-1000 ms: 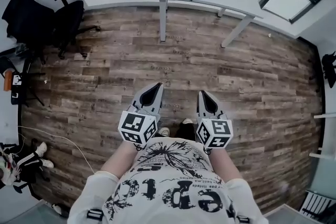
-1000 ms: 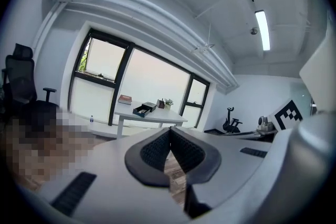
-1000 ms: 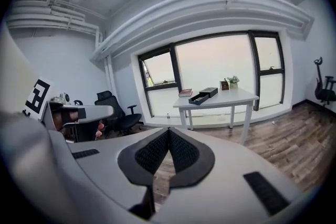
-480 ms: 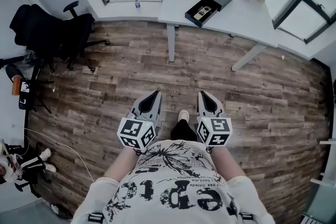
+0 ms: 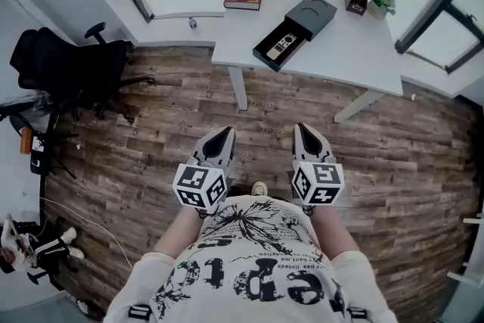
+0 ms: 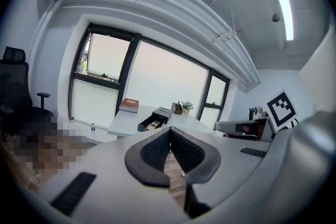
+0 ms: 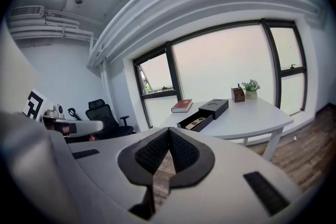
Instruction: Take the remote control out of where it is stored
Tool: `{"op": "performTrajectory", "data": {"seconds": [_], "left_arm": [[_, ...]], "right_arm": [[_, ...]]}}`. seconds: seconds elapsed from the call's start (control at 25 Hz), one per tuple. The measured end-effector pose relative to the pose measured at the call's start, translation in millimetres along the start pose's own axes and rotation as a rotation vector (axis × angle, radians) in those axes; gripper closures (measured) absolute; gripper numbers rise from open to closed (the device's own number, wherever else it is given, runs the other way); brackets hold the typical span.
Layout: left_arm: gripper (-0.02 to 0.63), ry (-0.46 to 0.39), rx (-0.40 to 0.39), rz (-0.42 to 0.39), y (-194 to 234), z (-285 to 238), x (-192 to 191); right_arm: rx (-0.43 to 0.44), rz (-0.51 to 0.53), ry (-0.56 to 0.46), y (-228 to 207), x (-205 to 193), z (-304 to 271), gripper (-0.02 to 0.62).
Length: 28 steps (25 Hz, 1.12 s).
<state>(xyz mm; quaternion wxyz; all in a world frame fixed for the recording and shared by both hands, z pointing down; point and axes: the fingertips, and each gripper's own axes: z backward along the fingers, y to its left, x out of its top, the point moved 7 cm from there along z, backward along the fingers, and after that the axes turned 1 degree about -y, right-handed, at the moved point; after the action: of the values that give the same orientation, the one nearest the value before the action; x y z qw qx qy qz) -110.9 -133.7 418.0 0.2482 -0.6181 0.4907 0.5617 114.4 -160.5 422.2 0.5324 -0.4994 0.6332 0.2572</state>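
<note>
Black and slim, the remote control (image 5: 278, 47) lies in the open drawer tray (image 5: 264, 56) of a dark storage box, on the white desk (image 5: 340, 57) at the top of the head view. The tray is slid out of its sleeve (image 5: 312, 13) toward the desk's near edge. The remote's long axis runs diagonally along the tray, from lower left to upper right. The left gripper (image 5: 224, 131) and right gripper (image 5: 303, 128) are held side by side over the wooden floor (image 5: 136, 132), well apart from the desk, both pointing toward it. The remote is ahead and between their lines, a little closer to the right one, so that hand looks better placed to reach it.

In the left gripper view, the left gripper (image 6: 169, 131) has its ribbed pads pressed together with nothing between them. The remote (image 6: 154, 124) sits far beyond the tips, slightly left.

In the right gripper view, the right gripper (image 7: 168, 131) is likewise closed and empty. The remote (image 7: 198, 122) shows beyond the tips, slightly right, with its tray's open end facing the camera.
</note>
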Motion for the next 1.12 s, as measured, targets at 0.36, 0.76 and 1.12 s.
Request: {"op": "performTrajectory", "data": {"seconds": [0.36, 0.76, 1.12], "left_arm": [[0.595, 0.113, -0.073, -0.005, 14.4, -97.3, 5.1], [0.595, 0.126, -0.181, -0.019, 60.0, -238.0, 50.9], [0.595, 0.252, -0.287, 0.006, 101.5, -346.0, 71.2]], "right_arm": [[-0.091, -0.089, 0.033, -53.5, -3.5, -43.8, 0.594], [-0.193, -0.100, 0.070, -106.8, 38.8, -145.8, 0.594], [-0.274, -0.103, 0.101, -128.5, 76.4, -230.8, 0.594]]}}
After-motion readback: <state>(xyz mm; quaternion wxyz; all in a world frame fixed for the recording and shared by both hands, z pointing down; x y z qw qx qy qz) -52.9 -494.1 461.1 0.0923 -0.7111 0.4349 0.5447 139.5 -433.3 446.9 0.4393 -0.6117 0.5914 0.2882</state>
